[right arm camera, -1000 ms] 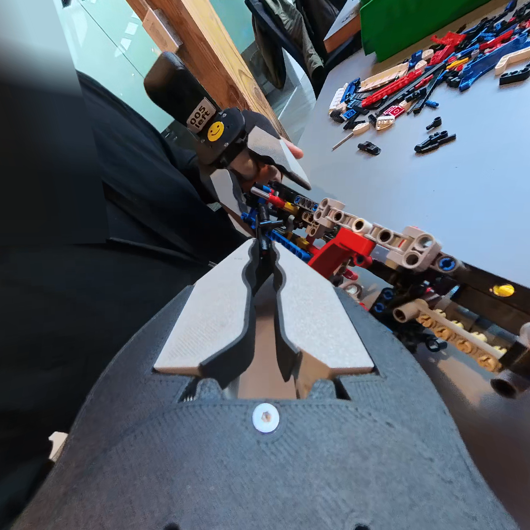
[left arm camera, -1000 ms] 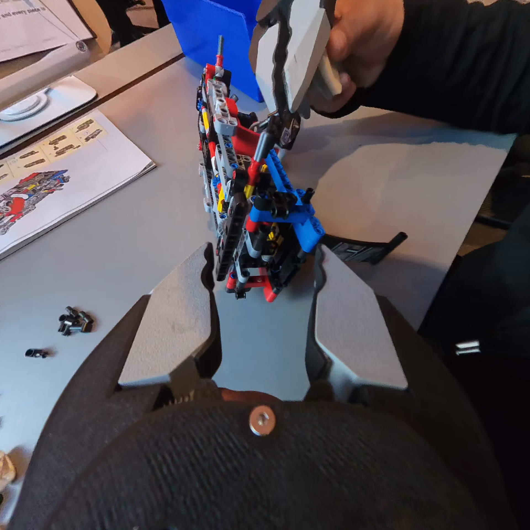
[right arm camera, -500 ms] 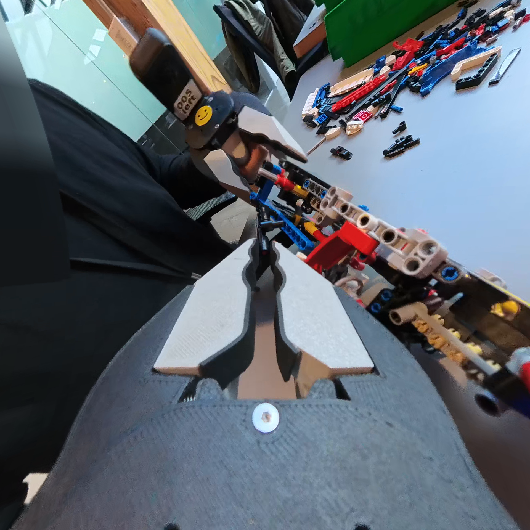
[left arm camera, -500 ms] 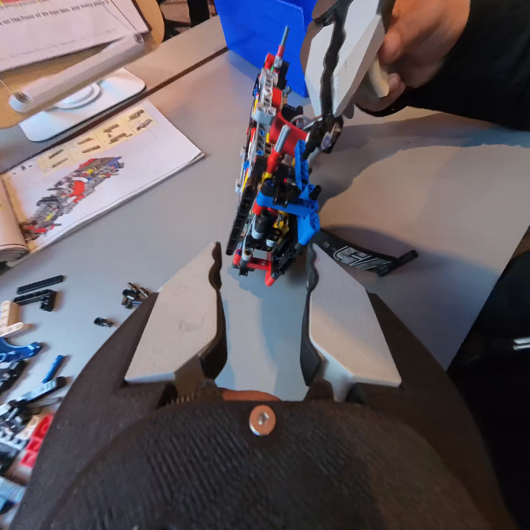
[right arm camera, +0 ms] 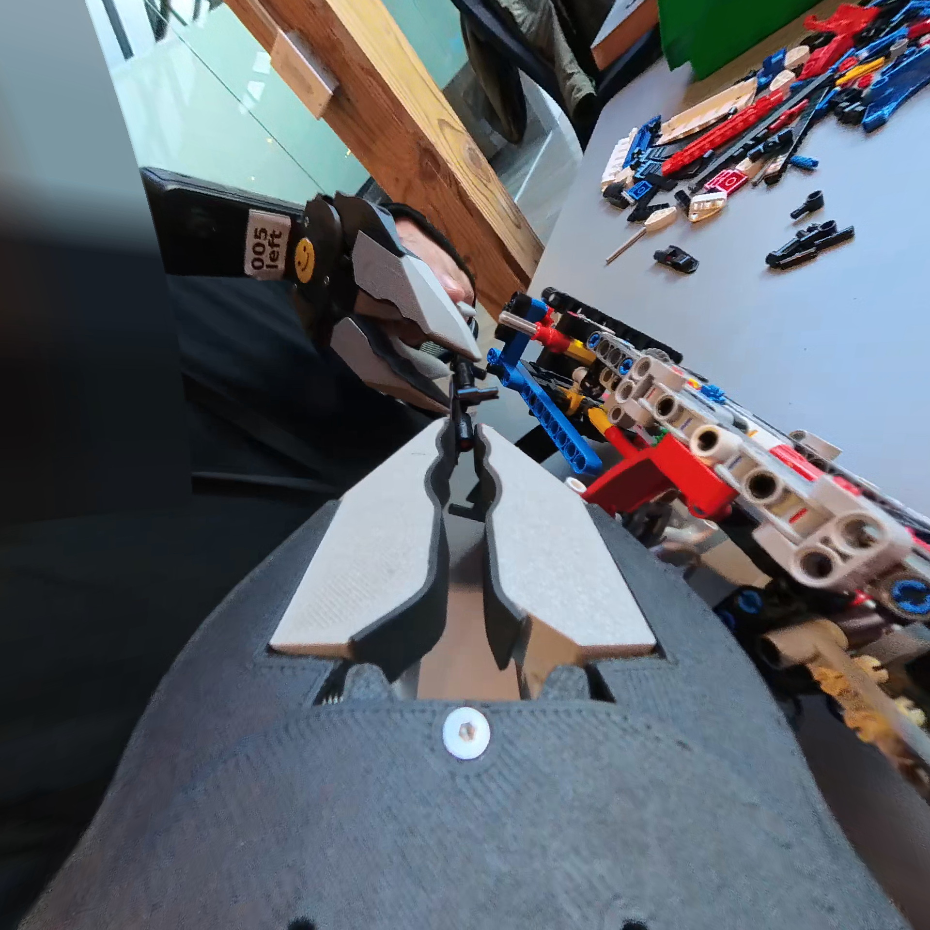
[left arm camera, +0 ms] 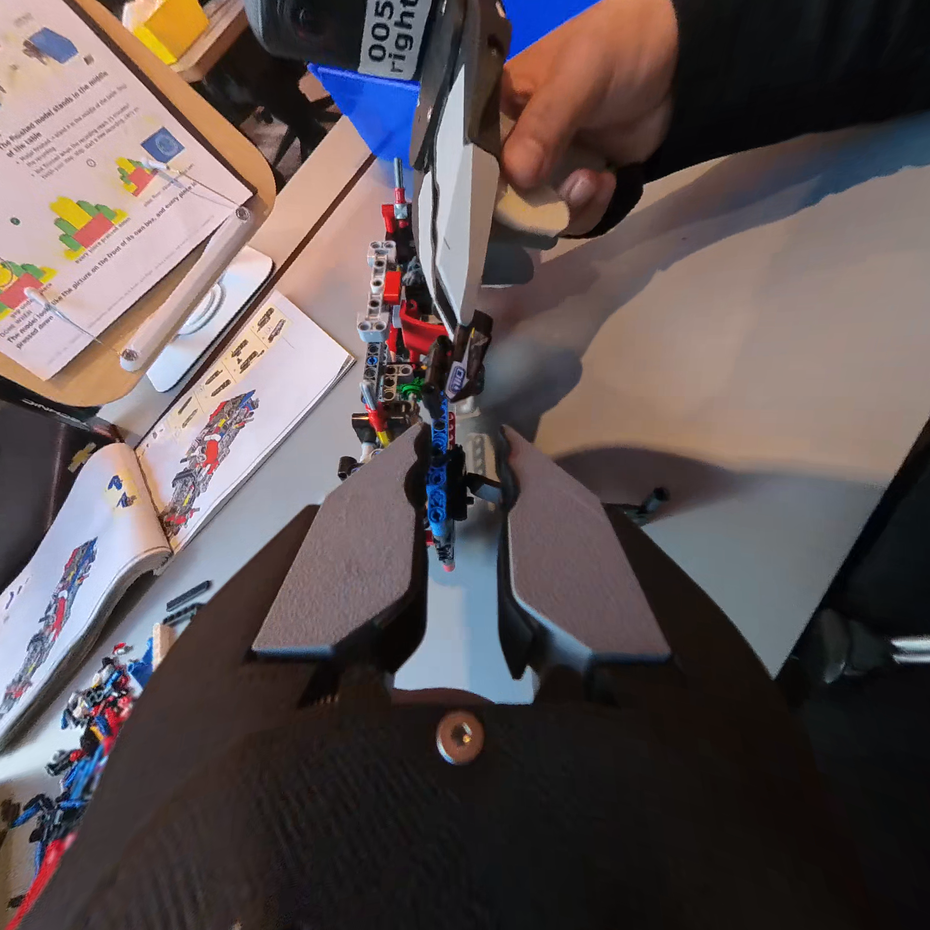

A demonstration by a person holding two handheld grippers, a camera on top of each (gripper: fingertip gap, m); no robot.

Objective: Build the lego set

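Note:
The long lego model (left arm camera: 387, 347) stands on edge on the grey table (left arm camera: 704, 402), built of red, grey, blue and black beams. It also shows in the right wrist view (right arm camera: 704, 453). My left gripper (left arm camera: 463, 448) has its jaws closed in on the model's near end, with a blue beam (left arm camera: 438, 483) between them. It shows from the side in the right wrist view (right arm camera: 402, 342). My right gripper (right arm camera: 463, 433) is shut on a black part (right arm camera: 460, 402) at the model's side. In the left wrist view it comes down from above (left arm camera: 453, 226), holding a black panel piece (left arm camera: 465, 362).
An open instruction booklet (left arm camera: 226, 428) lies to the left, with a stand holding a printed sheet (left arm camera: 100, 201) behind it. A blue bin (left arm camera: 372, 110) stands at the back. Loose parts (right arm camera: 755, 126) lie beyond the model, by a green bin (right arm camera: 755, 30). The table edge (left arm camera: 805, 604) is close on the right. About 4 cm separates my left fingertips from my right.
My left gripper moved forward onto the model's near end and its jaws narrowed around it. The right gripper stayed shut on its black part and shifted with the model.

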